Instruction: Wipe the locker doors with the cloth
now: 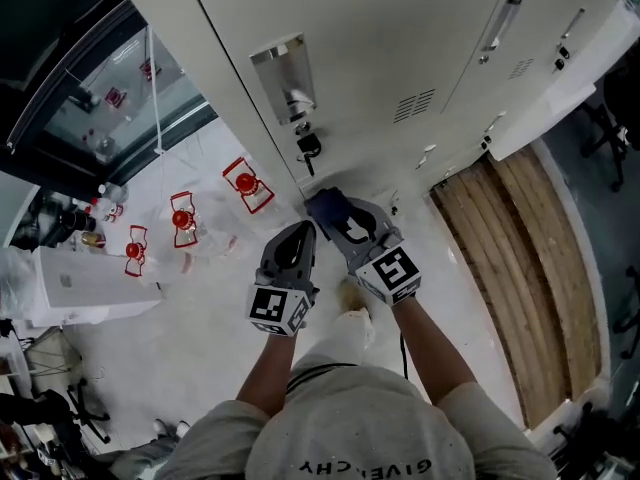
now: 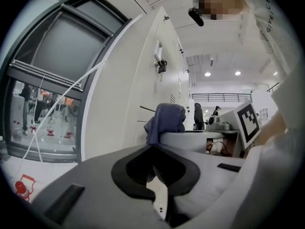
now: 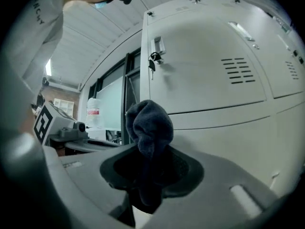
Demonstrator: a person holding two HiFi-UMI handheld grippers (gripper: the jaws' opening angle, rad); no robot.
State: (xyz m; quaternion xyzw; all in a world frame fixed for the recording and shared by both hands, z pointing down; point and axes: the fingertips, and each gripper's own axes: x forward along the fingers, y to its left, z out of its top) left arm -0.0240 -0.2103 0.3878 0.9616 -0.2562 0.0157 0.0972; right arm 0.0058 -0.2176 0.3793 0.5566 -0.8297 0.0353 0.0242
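**At the Locker Door: Cloth Held in Right Gripper**

Close to the pale locker door [image 1: 380, 48], the right gripper [image 1: 338, 215] has its jaws clamped on a dark blue cloth [image 1: 324, 205]. A bunched fold of the cloth stands out past the jaw tips, near the door face; contact cannot be confirmed. The left gripper [image 1: 297, 238] sits just left of the right gripper, with its jaws closed together and nothing between them. A key [image 1: 308, 148] hangs in the door lock, above the cloth.

Locker room — metal lockers [image 1: 400, 58], glass partition [image 1: 110, 78].
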